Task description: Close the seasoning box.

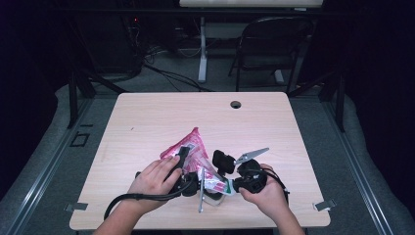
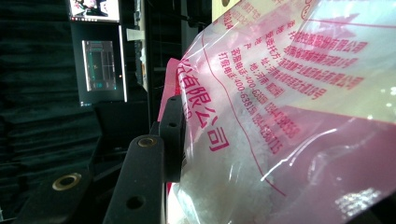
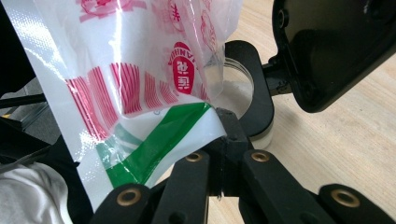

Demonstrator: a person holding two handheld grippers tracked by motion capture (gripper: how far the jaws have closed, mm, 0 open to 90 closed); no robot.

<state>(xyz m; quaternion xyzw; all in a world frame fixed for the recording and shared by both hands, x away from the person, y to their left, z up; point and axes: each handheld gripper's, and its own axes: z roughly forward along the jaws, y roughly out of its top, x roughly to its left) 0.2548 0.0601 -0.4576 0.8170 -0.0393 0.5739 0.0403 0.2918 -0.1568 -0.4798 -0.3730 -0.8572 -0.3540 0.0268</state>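
A pink-and-white printed plastic bag [image 1: 192,145] with white grains inside lies tilted over the table's front middle. My left gripper [image 1: 183,157] grips it across its body. In the left gripper view the bag [image 2: 289,116] presses against one black finger [image 2: 171,130], and the other side is hidden behind the film. My right gripper [image 1: 229,187] is shut on the bag's green-and-white lower corner [image 3: 154,149], its tips [image 3: 224,133] meeting on the film. A clear round container [image 3: 238,88] with white grains stands just under the bag, low between the two grippers [image 1: 213,198].
The pale wood table [image 1: 147,117] has a cable hole [image 1: 235,104] near its far edge. A black folding chair [image 1: 271,44] and a desk leg [image 1: 202,49] stand beyond it. Both hands rest near the front edge, with a black cable [image 1: 127,198] trailing left.
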